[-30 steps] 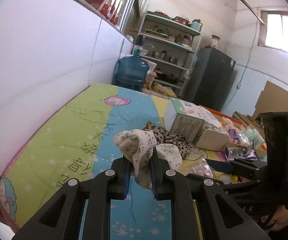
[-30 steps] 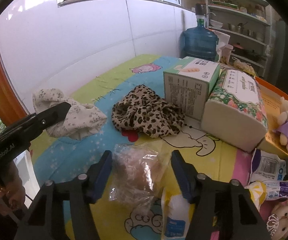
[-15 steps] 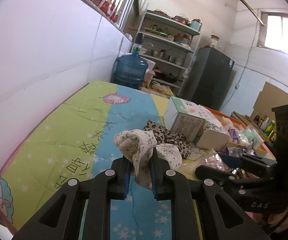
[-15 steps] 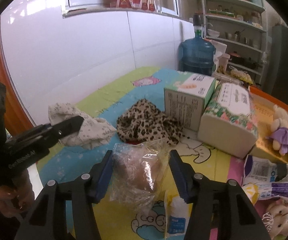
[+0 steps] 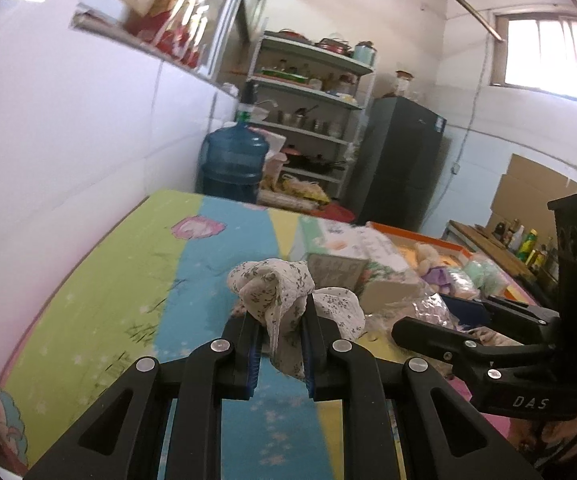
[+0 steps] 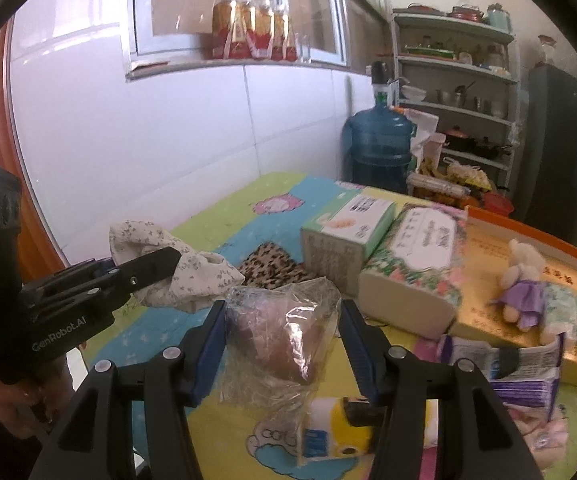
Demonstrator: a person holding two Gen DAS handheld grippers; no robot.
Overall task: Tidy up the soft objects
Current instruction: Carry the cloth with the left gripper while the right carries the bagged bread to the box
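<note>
My left gripper (image 5: 278,320) is shut on a white floral cloth (image 5: 272,284) and holds it above the colourful mat (image 5: 136,280); the cloth also shows in the right wrist view (image 6: 192,272). My right gripper (image 6: 284,324) is shut on a clear plastic bag with a pinkish soft item (image 6: 280,328), lifted off the mat. A leopard-print cloth (image 6: 272,264) lies on the mat behind the bag. A small plush toy in a purple dress (image 6: 522,276) lies in the orange tray (image 6: 528,224).
Two tissue boxes (image 6: 344,232) (image 6: 420,264) stand mid-table. A yellow-and-white tube (image 6: 328,428) and purple packets (image 6: 500,360) lie near my right gripper. A white tiled wall (image 5: 68,140) runs along the left. A blue water jug (image 5: 232,164), shelves and a fridge stand beyond the table.
Both grippers have risen with their loads. The plastic bag has come up off the mat between the right fingers. The left gripper has tilted up with the floral cloth.
</note>
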